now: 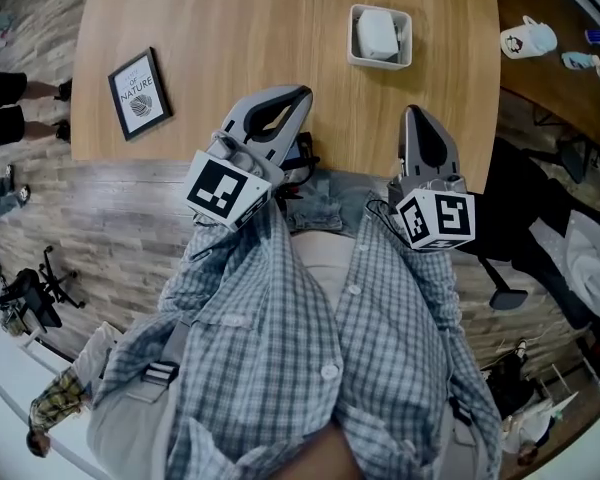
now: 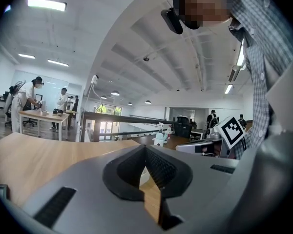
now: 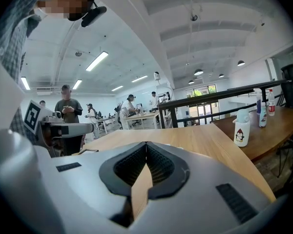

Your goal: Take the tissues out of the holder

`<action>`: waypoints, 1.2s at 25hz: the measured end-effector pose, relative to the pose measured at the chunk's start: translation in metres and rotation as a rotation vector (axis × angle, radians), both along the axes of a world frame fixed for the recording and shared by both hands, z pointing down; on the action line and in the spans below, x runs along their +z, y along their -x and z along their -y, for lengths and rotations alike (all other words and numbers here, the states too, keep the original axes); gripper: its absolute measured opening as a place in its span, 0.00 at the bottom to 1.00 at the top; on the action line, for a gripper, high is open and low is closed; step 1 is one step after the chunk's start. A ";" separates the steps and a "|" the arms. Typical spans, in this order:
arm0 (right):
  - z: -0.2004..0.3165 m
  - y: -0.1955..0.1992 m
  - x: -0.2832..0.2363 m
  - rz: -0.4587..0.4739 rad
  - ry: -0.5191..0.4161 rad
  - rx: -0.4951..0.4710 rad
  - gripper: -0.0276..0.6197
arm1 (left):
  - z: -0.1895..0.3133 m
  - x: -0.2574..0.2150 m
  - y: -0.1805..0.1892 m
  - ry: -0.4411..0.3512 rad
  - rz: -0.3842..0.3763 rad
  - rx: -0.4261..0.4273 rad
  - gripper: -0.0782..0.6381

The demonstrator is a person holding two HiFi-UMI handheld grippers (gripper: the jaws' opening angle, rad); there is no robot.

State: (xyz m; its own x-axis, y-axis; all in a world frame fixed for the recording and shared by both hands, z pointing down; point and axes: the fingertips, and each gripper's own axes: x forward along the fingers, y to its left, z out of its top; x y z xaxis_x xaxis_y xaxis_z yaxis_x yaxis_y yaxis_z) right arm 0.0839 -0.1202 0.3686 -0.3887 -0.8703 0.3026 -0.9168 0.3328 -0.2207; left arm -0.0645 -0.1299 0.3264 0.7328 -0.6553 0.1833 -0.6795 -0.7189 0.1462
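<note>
A white square tissue holder (image 1: 404, 40) stands far out on the wooden table (image 1: 260, 28), right of its middle, with a white wad of tissues (image 1: 376, 32) inside. Both grippers hover at the table's near edge, well short of the holder. My left gripper (image 1: 298, 96) points up and to the right, and its jaws meet at the tips with nothing between them (image 2: 145, 148). My right gripper (image 1: 412, 114) is straight below the holder in the head view. It is shut and empty too (image 3: 146, 144).
A black-framed "nature" picture (image 1: 140, 93) lies at the table's near left corner. A white penguin bottle (image 1: 528, 38) stands on a darker table to the right. An office chair base (image 1: 508, 293) is on the floor at the right. People work at desks in the background.
</note>
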 end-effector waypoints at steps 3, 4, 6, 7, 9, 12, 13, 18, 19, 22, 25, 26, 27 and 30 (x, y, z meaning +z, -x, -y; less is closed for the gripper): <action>0.012 -0.004 0.002 0.002 0.003 -0.007 0.06 | 0.009 -0.002 0.001 -0.001 -0.002 -0.030 0.12; 0.015 -0.005 0.002 0.000 0.005 -0.016 0.06 | 0.011 -0.002 0.001 -0.002 -0.002 -0.040 0.12; 0.023 -0.007 0.004 -0.003 0.009 -0.037 0.06 | 0.018 -0.005 -0.002 -0.007 -0.003 -0.059 0.12; 0.028 -0.008 0.004 -0.004 0.010 -0.049 0.06 | 0.021 -0.006 -0.003 -0.009 -0.002 -0.068 0.12; 0.037 -0.010 0.006 -0.008 0.013 -0.069 0.06 | 0.026 -0.006 -0.006 -0.009 0.004 -0.085 0.12; 0.050 -0.012 0.011 -0.029 0.024 -0.091 0.06 | 0.032 -0.005 -0.010 -0.008 0.010 -0.107 0.12; 0.054 -0.013 0.013 -0.036 0.030 -0.095 0.06 | 0.034 -0.004 -0.010 -0.006 0.011 -0.115 0.12; 0.074 -0.023 0.026 -0.065 0.089 -0.073 0.06 | 0.045 -0.004 -0.013 0.000 0.012 -0.145 0.12; 0.077 -0.025 0.030 -0.080 0.104 -0.067 0.06 | 0.047 -0.004 -0.013 0.001 0.012 -0.150 0.12; 0.084 -0.026 0.041 -0.132 0.135 -0.077 0.06 | 0.049 -0.003 -0.012 0.005 0.016 -0.166 0.12; 0.090 -0.021 0.051 -0.176 0.159 -0.106 0.06 | 0.050 -0.001 -0.009 0.016 0.024 -0.182 0.12; 0.092 -0.020 0.054 -0.183 0.168 -0.115 0.06 | 0.051 -0.001 -0.009 0.018 0.026 -0.187 0.12; 0.094 -0.019 0.057 -0.185 0.178 -0.121 0.06 | 0.053 0.000 -0.008 0.019 0.028 -0.191 0.12; 0.101 -0.015 0.067 -0.185 0.204 -0.133 0.06 | 0.058 0.001 -0.004 0.023 0.030 -0.208 0.12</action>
